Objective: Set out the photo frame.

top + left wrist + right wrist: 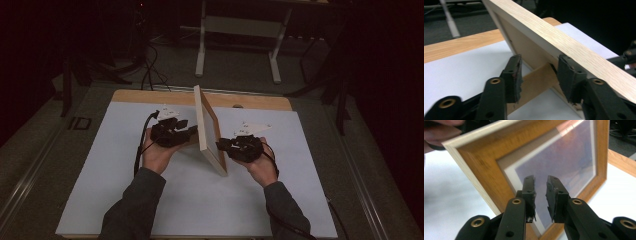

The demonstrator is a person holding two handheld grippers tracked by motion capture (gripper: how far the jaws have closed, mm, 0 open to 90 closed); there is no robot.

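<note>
One frame (209, 131) stood tilted on the white surface (100, 190), propped on its rear strut (536, 81), between both grippers. Left gripper (539, 75) had its fingers spread either side of the strut, not pressing it. Right gripper (540, 197) faced the glass with fingers slightly parted, empty. Stiff, light wood but fragile, slippery glass: better gripped by the wooden edges.

Dim and dark all around in the high view, with only the white sheet (200, 200) on the desk (150, 96) lit. Brighter in both gripper views. Soft glare, pink and blue, on the glass of the picture frame (554, 162). Blurry black jaws up close, and a fuzzy hand (439, 130) at the corner.
</note>
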